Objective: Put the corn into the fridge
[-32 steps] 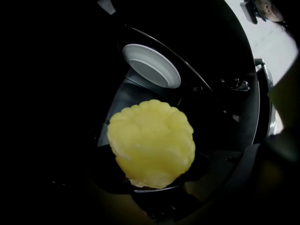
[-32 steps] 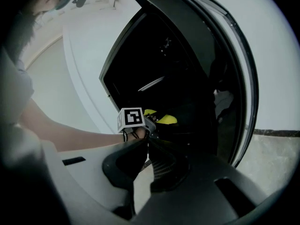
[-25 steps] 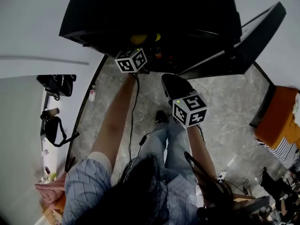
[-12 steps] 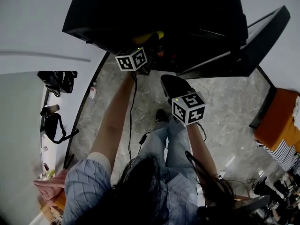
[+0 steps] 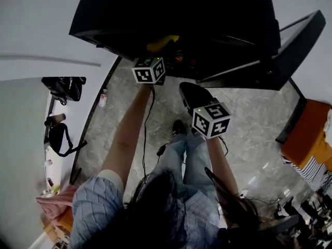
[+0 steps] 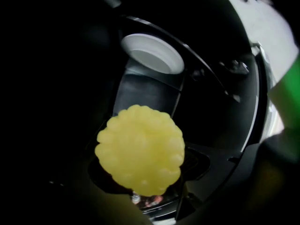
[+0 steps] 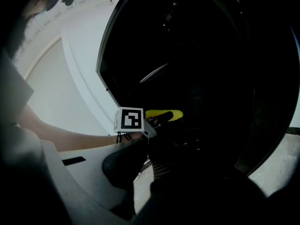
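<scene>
A yellow corn cob (image 6: 140,149) fills the middle of the left gripper view, seen end-on between the dark jaws. My left gripper (image 5: 158,51) reaches into the open black fridge (image 5: 171,14). Its jaws are opening, with the corn (image 5: 162,42) still between them. In the right gripper view the cob (image 7: 164,115) sticks out level past the left gripper's marker cube (image 7: 130,120). My right gripper (image 5: 191,93) hangs lower, just outside the fridge opening. Its jaws are too dark to read.
The fridge door (image 5: 280,51) stands open to the right. Inside the fridge are a white round dish (image 6: 152,54) and dark shelf edges. A green shape (image 6: 286,97) shows at the right edge. Bags (image 5: 62,92) lie along the left wall, and an orange seat (image 5: 308,134) stands at right.
The left gripper has shifted slightly right and lower with the corn, which lies a little further into the fridge. The right gripper has stayed where it was.
</scene>
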The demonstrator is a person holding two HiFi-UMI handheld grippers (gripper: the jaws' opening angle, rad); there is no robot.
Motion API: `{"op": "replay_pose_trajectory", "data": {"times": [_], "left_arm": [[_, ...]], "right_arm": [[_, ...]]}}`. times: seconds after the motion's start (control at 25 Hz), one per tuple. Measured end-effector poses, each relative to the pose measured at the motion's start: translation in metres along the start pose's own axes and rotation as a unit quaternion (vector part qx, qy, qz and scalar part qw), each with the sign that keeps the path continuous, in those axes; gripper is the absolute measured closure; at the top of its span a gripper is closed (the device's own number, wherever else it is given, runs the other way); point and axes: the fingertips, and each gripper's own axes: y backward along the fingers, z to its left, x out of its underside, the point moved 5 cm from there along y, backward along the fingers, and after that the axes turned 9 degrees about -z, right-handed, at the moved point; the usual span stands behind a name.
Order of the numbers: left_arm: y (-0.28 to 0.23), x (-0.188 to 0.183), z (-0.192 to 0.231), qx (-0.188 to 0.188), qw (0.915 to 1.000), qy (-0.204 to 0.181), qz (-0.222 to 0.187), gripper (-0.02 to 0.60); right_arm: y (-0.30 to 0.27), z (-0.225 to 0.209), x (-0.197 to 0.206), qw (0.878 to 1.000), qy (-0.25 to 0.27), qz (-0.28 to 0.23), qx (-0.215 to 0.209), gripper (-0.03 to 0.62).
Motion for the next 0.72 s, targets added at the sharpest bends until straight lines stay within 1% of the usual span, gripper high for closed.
{"op": "replay_pose_trajectory", "data": {"times": [0.04, 0.08, 0.12, 0.24, 0.32, 0.36, 0.44, 0.48, 0.56, 0.6, 0.64, 0.72], "left_arm": [[-0.002, 0.0, 0.001, -0.001, 0.9998, 0.019, -0.001, 0.307], [-0.005, 0.0, 0.002, -0.003, 0.9996, 0.03, 0.001, 0.307], [-0.008, 0.001, 0.002, -0.005, 0.9995, 0.031, 0.008, 0.307], [-0.021, 0.006, 0.002, -0.011, 0.9988, 0.014, 0.045, 0.299], [-0.027, 0.007, 0.004, -0.028, 0.9977, 0.006, 0.062, 0.265], [-0.03, 0.007, 0.006, -0.039, 0.9969, 0.0, 0.068, 0.259], [-0.034, 0.008, 0.008, -0.062, 0.9937, -0.027, 0.089, 0.253], [-0.037, 0.008, 0.009, -0.074, 0.9907, -0.052, 0.102, 0.253], [-0.041, 0.004, 0.009, -0.098, 0.9818, -0.106, 0.123, 0.245], [-0.044, 0.001, 0.008, -0.104, 0.9784, -0.12, 0.132, 0.245], [-0.046, -0.001, 0.007, -0.104, 0.9768, -0.124, 0.14, 0.247], [-0.048, -0.002, 0.007, -0.099, 0.9765, -0.118, 0.151, 0.247]], "right_arm": [[0.0, -0.001, 0.0, 1.0, -0.003, 0.0, 0.001, 0.574], [-0.001, -0.002, 0.001, 1.0, -0.005, 0.001, 0.002, 0.574], [-0.001, -0.003, 0.001, 1.0, -0.006, 0.002, 0.004, 0.574], [-0.002, -0.004, 0.002, 1.0, -0.01, 0.004, 0.005, 0.574], [-0.002, -0.004, 0.003, 1.0, -0.01, 0.006, 0.004, 0.574], [-0.002, -0.005, 0.004, 1.0, -0.01, 0.007, 0.003, 0.574], [-0.002, -0.006, 0.005, 1.0, -0.01, 0.009, 0.003, 0.574], [-0.001, -0.008, 0.005, 1.0, -0.011, 0.009, 0.004, 0.574], [0.002, -0.011, 0.005, 1.0, -0.018, 0.008, 0.007, 0.574], [0.003, -0.013, 0.005, 1.0, -0.023, 0.006, 0.01, 0.574], [0.004, -0.014, 0.006, 1.0, -0.027, 0.005, 0.012, 0.574], [0.005, -0.015, 0.008, 0.999, -0.033, 0.005, 0.014, 0.574]]}}
